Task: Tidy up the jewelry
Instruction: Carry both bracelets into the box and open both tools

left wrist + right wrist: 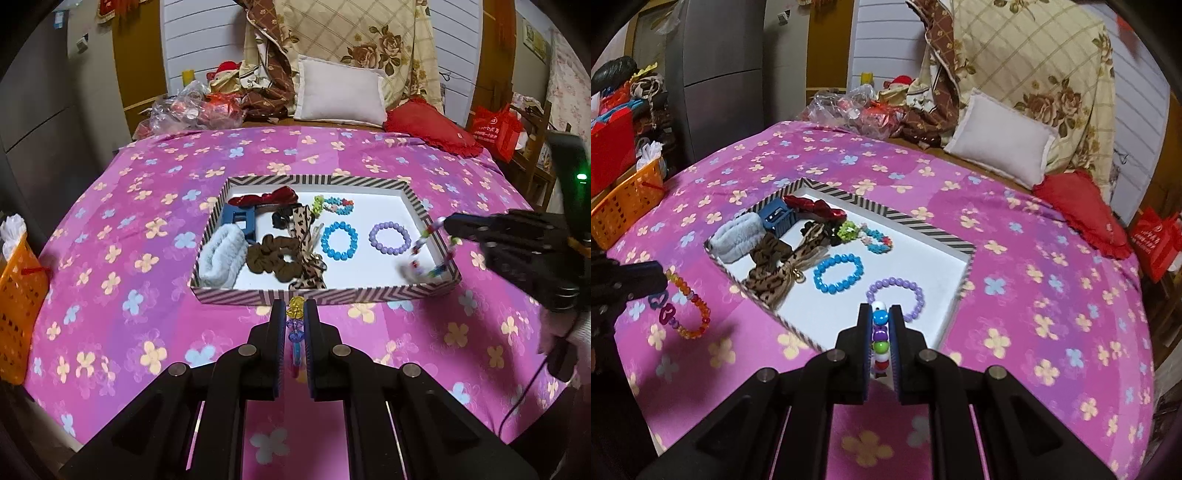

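Observation:
A striped-rim white tray (325,294) (916,218) lies on the pink flowered bedspread. In it lie a blue bead bracelet (340,240) (837,273), a purple bead bracelet (390,238) (897,297), a flower bracelet (337,205) (877,240), scrunchies and a blue hair clip (238,221). My left gripper (295,314) is shut on an orange and purple bead bracelet (689,308), held just before the tray's near rim. My right gripper (880,317) is shut on a multicoloured bead bracelet (432,254), held over the tray's right corner.
An orange basket (18,310) (626,205) stands at the bed's left edge. A white pillow (340,92), a red cushion (432,129), a folded quilt and plastic bags lie at the far end. A red bag (498,129) stands at the right.

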`<move>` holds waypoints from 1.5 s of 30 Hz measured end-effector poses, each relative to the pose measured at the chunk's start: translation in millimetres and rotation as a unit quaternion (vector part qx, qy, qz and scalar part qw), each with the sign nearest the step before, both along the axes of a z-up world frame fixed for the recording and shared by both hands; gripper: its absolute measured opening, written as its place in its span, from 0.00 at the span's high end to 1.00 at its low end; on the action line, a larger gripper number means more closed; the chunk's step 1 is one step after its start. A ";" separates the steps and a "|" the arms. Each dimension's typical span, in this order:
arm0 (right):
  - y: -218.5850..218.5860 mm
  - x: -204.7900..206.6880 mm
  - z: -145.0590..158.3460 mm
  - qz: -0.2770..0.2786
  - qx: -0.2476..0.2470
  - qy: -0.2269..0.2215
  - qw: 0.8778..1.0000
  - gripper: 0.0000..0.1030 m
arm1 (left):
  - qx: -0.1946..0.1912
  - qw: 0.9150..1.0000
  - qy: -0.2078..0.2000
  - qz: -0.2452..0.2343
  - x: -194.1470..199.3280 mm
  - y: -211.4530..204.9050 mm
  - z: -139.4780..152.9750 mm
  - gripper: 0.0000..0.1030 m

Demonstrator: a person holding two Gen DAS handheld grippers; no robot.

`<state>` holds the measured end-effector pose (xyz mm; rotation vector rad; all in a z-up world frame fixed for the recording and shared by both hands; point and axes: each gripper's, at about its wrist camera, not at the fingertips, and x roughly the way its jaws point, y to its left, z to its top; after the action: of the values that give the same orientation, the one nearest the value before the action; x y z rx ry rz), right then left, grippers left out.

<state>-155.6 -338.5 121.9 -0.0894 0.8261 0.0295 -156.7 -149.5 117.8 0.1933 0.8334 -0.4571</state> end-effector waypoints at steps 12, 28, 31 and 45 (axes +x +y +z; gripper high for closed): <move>-28.4 35.6 -66.6 -0.036 0.056 0.074 0.995 0.91 | 0.008 0.999 -0.025 -0.024 25.2 -30.2 29.4 0.87; -56.2 3.6 -54.4 -0.056 0.096 0.033 0.993 0.56 | 0.003 0.998 0.017 -0.062 87.9 -143.7 27.7 0.87; -59.5 -4.8 -49.8 -0.055 0.102 0.023 0.993 0.53 | 0.000 0.997 0.030 -0.068 101.5 -169.6 17.7 0.87; -81.6 -14.8 -52.8 -0.057 0.121 0.017 0.991 0.51 | -0.008 0.993 0.113 -0.030 181.3 -219.6 -62.6 0.86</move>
<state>-170.3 -420.1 69.1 0.1871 0.8549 0.0237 24.7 -369.1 55.2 0.1547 1.0471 -0.5493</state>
